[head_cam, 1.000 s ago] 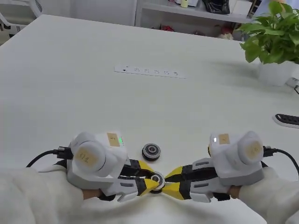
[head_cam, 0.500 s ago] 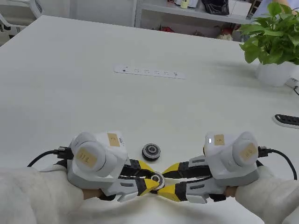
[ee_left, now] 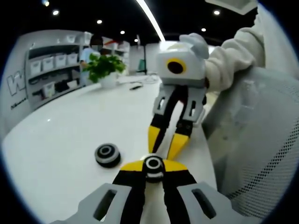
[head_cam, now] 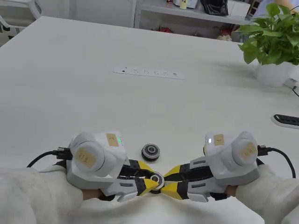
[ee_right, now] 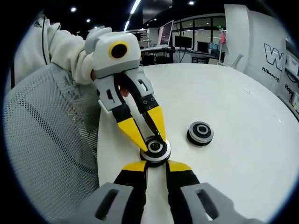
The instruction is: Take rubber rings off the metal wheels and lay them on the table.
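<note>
A small metal wheel [head_cam: 156, 179] with a black rubber ring around it is held just above the white table [head_cam: 93, 93] near its front edge. My left gripper [head_cam: 152, 181] comes in from the left and is shut on this wheel [ee_left: 153, 164]. My right gripper [head_cam: 164, 181] meets it from the right, its yellow fingertips [ee_left: 154, 135] closed against the same wheel [ee_right: 155, 149]. A second ringed wheel [head_cam: 151, 151] lies flat on the table just beyond the jaws, free of both grippers.
A white power strip [head_cam: 149, 72] lies mid-table. A potted plant [head_cam: 273, 37] stands at the far right, with a black flat object [head_cam: 286, 120] at the right edge. A mesh chair back [ee_right: 51, 140] sits close behind the table's near edge.
The right gripper's jaws, spread wider half a second ago, have closed in on the wheel. The left gripper and the loose wheel have stayed put.
</note>
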Tool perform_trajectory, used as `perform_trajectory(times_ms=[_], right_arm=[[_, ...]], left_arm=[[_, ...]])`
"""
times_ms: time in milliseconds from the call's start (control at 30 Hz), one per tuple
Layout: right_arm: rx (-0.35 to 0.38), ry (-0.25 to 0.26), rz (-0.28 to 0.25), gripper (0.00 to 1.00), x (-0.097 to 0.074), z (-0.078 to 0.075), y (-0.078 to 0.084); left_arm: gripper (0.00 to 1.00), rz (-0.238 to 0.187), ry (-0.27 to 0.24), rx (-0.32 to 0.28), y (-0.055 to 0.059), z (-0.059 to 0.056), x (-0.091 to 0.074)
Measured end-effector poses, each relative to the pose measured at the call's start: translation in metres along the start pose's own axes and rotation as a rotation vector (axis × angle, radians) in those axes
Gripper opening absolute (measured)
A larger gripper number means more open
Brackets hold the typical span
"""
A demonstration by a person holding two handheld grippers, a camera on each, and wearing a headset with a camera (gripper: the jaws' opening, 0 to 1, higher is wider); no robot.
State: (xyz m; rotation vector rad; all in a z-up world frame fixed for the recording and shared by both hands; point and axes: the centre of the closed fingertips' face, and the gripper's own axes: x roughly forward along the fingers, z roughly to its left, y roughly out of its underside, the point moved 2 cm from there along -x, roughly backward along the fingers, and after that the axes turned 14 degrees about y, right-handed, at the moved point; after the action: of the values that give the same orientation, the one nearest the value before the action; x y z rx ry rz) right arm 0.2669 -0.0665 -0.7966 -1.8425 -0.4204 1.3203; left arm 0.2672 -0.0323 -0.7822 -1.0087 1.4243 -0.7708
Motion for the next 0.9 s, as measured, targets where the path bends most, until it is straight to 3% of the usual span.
perform_trajectory(times_ms=[633,733,800,900], right_arm=[[-0.03,0.012,0.023,0.03,0.0,-0.0012,0.0019],[-0.081,0.019,0.019,0.03,0.0011,-0.0008,0.0008],[0.0,0.016,0.044,0.03,0.0022,0.0013,0.0009],[-0.001,0.022,0.046,0.03,0.0025,-0.0018,0.0012]], left_arm=[[0.14,-0.001,-0.004,-0.01,0.0005,0.001,-0.001],[0.14,-0.002,-0.009,-0.012,0.0006,0.0019,-0.0015],[0.14,-0.003,-0.011,-0.014,0.001,0.0026,-0.0023],[0.14,-0.006,-0.012,-0.018,0.0011,0.0024,-0.0025]])
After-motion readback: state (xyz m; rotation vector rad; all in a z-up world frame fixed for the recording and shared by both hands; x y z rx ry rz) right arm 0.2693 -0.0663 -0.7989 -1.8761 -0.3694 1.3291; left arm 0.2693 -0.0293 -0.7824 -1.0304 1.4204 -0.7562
